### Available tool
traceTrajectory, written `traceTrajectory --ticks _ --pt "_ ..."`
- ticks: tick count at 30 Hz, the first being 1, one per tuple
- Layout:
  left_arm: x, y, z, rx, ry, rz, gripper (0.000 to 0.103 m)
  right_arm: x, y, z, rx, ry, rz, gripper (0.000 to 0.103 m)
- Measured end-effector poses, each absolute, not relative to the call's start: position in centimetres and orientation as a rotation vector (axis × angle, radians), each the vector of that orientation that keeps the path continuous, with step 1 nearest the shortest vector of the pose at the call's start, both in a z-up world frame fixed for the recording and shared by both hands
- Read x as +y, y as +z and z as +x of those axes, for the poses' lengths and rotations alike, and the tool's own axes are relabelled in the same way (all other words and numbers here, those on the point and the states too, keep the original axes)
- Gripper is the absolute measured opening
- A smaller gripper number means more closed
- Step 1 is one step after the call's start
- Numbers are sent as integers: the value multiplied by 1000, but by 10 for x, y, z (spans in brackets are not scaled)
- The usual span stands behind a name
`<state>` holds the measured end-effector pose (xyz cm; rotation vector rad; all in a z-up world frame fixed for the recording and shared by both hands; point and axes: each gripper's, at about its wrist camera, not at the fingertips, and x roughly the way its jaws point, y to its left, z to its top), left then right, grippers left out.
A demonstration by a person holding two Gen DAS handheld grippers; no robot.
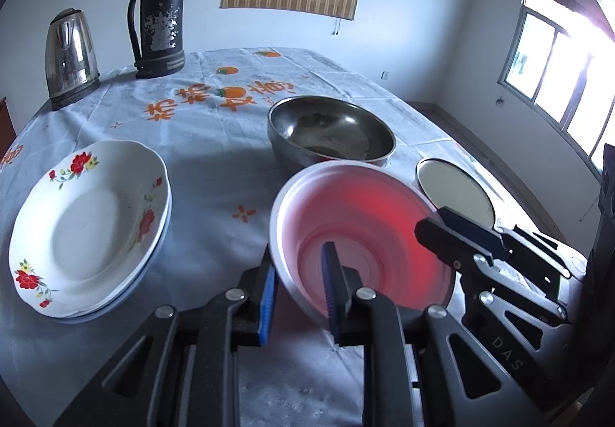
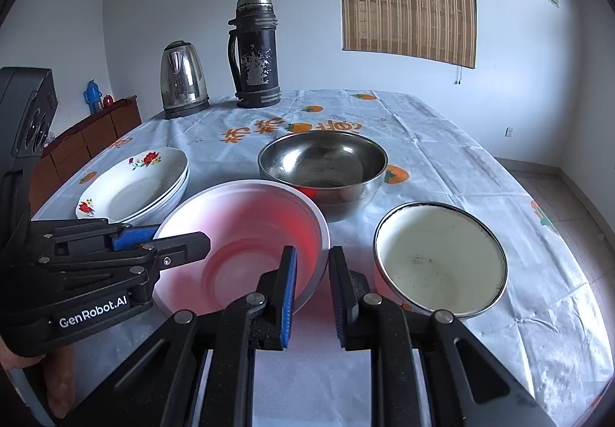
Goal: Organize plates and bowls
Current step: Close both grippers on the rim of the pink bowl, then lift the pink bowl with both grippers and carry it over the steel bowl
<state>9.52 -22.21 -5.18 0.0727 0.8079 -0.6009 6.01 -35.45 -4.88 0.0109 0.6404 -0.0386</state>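
Note:
A pink plastic bowl point(image 1: 357, 227) is held up over the table, tilted. My left gripper point(image 1: 300, 292) is shut on its left rim, and my right gripper point(image 2: 312, 292) is shut on its right rim. The bowl also shows in the right wrist view point(image 2: 246, 238), with the left gripper point(image 2: 153, 238) on its far side. The right gripper shows in the left wrist view point(image 1: 442, 227). A steel bowl point(image 2: 323, 165) stands just behind. A white enamel bowl point(image 2: 440, 260) stands to the right. A stack of flowered white plates point(image 1: 92, 227) lies at the left.
A steel kettle point(image 2: 183, 79) and a tall dark thermos point(image 2: 255, 52) stand at the table's far left corner. The table point(image 2: 442, 142) has a pale cloth with orange print. A wooden cabinet point(image 2: 88, 135) stands left of the table; a window point(image 1: 557, 69) is to the right.

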Motion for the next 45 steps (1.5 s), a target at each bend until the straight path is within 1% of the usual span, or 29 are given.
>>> traceTrajectory --ticks 16,25,36,45 --pt "-227 -27 96 747 -600 89 20 -354 -21 57 570 -39 2 19" --pt "-241 -17 106 720 -603 121 20 -362 -6 64 539 -51 -9 19" --pt "-261 11 127 644 -630 116 20 -379 6 78 520 -88 -24 19" --pt "-273 17 143 643 -643 92 20 -392 14 91 514 -111 -22 19"
